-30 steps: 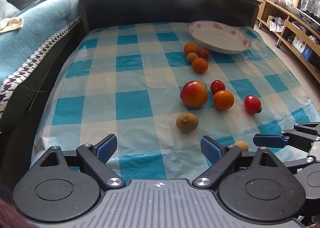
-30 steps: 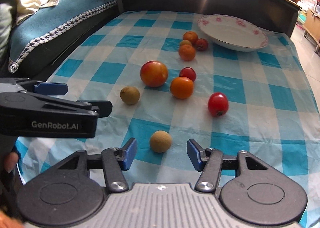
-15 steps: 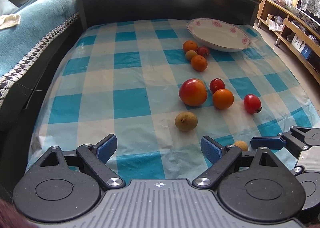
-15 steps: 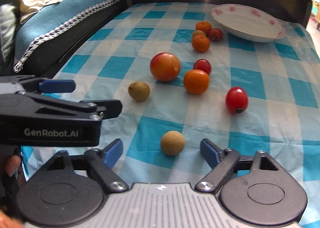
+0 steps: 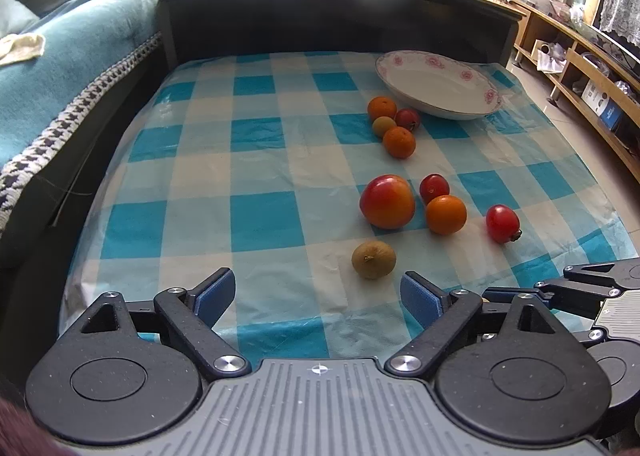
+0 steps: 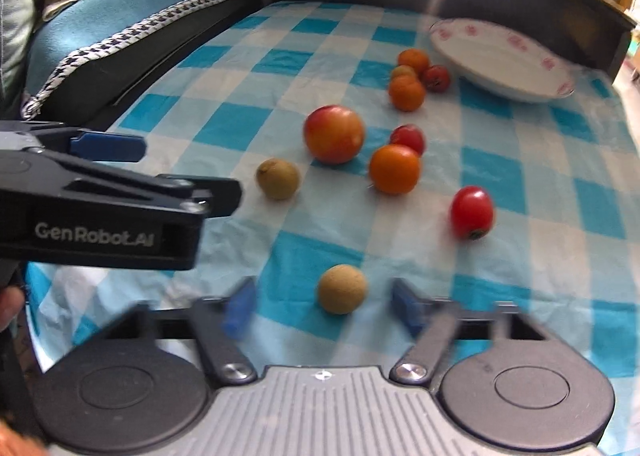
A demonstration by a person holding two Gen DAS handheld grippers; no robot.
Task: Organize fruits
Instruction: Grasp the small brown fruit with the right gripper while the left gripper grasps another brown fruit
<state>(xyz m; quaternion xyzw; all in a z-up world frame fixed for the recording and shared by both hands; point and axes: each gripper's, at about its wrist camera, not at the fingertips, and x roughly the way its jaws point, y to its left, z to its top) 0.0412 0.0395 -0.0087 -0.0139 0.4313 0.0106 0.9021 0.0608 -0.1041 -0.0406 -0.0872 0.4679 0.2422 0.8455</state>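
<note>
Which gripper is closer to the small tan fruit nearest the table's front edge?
Right. The right gripper has the tan fruit between its closing jaws, pads not touching. The left gripper is off to the fruit's left, open over bare cloth.

"GenRobot.AI" stands on the left gripper (image 6: pixel 192 179).

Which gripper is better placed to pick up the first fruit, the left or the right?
Right, probably. The right gripper already has the tan round fruit between its closing jaws, pads not yet touching. The left gripper is open; the brownish fruit lies beyond its fingertips.
</note>
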